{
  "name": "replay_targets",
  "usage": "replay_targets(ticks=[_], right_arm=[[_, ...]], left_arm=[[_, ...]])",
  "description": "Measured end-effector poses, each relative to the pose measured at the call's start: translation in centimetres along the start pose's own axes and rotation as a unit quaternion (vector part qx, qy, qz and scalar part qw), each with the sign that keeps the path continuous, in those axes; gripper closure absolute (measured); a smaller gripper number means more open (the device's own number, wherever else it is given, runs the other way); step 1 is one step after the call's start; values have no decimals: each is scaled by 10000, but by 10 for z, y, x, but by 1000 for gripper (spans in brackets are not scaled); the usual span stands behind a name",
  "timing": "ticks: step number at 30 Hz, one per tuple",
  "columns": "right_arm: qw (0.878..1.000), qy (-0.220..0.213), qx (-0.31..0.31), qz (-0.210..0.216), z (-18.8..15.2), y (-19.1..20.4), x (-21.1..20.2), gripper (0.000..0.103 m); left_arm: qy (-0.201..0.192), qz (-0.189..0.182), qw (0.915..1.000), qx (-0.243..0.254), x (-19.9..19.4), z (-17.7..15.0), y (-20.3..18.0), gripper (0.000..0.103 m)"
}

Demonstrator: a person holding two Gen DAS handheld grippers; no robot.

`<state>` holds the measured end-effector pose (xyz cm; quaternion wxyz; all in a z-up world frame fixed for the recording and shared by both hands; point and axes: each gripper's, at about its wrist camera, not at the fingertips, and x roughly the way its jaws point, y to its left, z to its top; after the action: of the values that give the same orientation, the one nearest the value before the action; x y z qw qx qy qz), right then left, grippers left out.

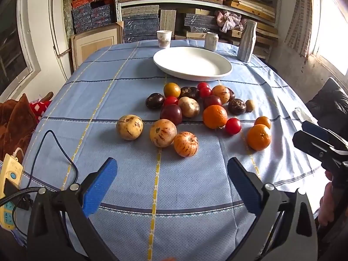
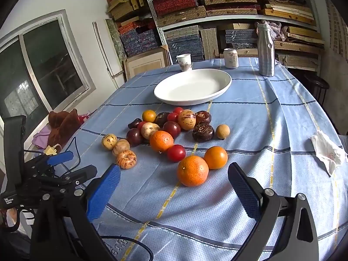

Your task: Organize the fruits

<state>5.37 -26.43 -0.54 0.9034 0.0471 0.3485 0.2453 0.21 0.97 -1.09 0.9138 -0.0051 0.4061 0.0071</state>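
Near six o'clock both the left gripper (image 1: 171,187) and right gripper (image 2: 174,189) gape wide, empty; sorting unstarted; next, likely close on the nearest orange (image 2: 192,171) at twelve; carry to the plate (image 2: 226,80).

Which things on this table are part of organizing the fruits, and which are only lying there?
Part of the job:
- the loose fruits on the cloth
- the white plate, with nothing in it
- the left gripper and right gripper, both open

Only lying there:
- paper cup
- can
- metal bottle
- crumpled tissue
- power strip
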Motion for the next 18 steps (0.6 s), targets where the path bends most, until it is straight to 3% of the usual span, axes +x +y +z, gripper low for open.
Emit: replay_targets(ticks=[18], right_arm=[[10000,27,-7,27,-1,1,1,3]], left_arm=[[57,7,10000,-27,1,0,0,4]])
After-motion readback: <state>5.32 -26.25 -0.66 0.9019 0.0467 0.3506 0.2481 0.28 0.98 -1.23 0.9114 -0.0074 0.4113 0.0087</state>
